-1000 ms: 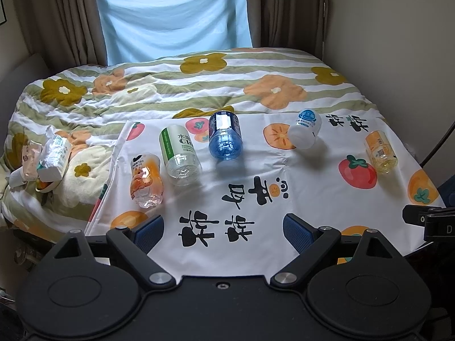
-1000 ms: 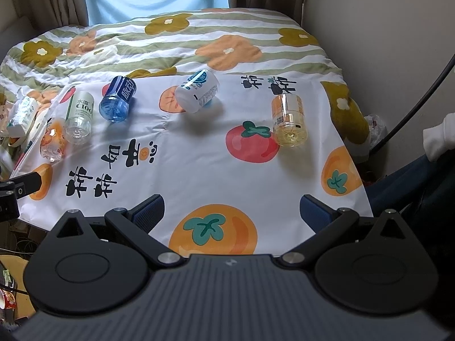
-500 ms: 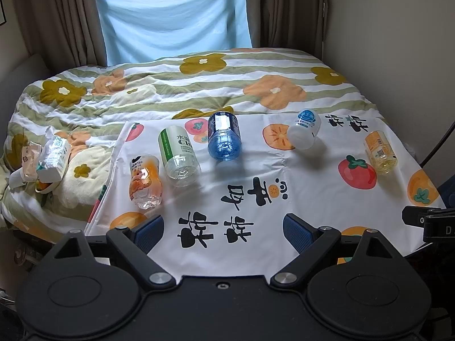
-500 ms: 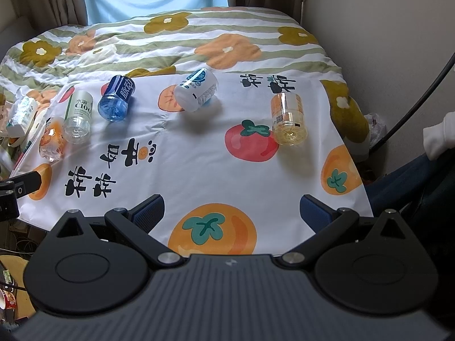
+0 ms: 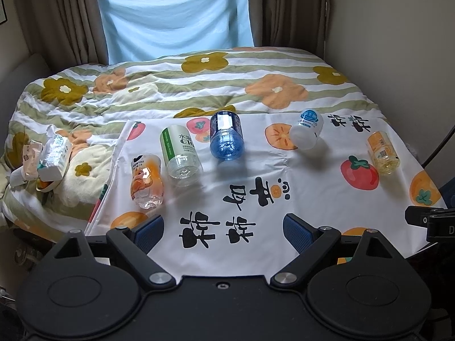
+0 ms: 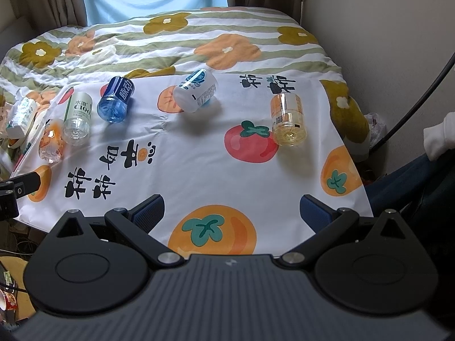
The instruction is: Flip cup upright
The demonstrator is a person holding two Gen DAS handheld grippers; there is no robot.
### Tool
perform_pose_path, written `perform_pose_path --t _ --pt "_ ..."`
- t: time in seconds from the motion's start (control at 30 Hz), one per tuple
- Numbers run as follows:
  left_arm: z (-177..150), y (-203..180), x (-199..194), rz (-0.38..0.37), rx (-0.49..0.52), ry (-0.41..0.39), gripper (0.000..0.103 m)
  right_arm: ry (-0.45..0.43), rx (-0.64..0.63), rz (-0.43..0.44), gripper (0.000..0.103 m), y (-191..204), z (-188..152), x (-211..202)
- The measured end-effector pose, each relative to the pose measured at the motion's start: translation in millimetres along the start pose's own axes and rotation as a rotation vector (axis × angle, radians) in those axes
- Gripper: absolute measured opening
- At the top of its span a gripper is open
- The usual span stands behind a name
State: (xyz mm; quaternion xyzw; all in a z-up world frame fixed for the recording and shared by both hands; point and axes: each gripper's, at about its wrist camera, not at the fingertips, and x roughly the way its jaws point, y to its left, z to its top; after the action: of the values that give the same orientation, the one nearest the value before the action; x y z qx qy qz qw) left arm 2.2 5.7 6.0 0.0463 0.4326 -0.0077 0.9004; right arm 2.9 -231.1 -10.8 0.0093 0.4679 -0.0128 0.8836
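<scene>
Several bottle-shaped cups lie on their sides on a white fruit-print cloth (image 5: pixel 256 199) over the bed. From left: an orange-print clear one (image 5: pixel 146 180), a green-label clear one (image 5: pixel 180 155), a blue one (image 5: pixel 226 135), a white one (image 5: pixel 307 133) and a yellow one (image 5: pixel 382 153). They also show in the right wrist view: blue (image 6: pixel 115 103), white (image 6: pixel 196 94), yellow (image 6: pixel 287 119). My left gripper (image 5: pixel 223 227) is open and empty above the cloth's near edge. My right gripper (image 6: pixel 231 209) is open and empty, also near the front edge.
A flowered quilt (image 5: pixel 199 85) covers the bed behind the cloth. Tissue packs (image 5: pixel 54 153) lie at the left edge. A wall stands at the right, curtains and a window at the back. A black cable (image 6: pixel 412 108) hangs at the right.
Both views have shifted only slightly; the cups lie where they were and both grippers stay open.
</scene>
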Motion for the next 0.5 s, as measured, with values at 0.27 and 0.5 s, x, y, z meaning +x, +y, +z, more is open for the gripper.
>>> perform_pose_path --t 0.27,0.5 --pt "2.6 0.0 1.8 0.001 0.002 -0.001 0.094 0.001 0.001 0.001 0.103 -0.1 0.5 0.9" --pt "5.7 -0.9 4.0 0.003 0.002 0.009 0.094 0.008 0.008 0.010 0.103 -1.1 2.9 2.4"
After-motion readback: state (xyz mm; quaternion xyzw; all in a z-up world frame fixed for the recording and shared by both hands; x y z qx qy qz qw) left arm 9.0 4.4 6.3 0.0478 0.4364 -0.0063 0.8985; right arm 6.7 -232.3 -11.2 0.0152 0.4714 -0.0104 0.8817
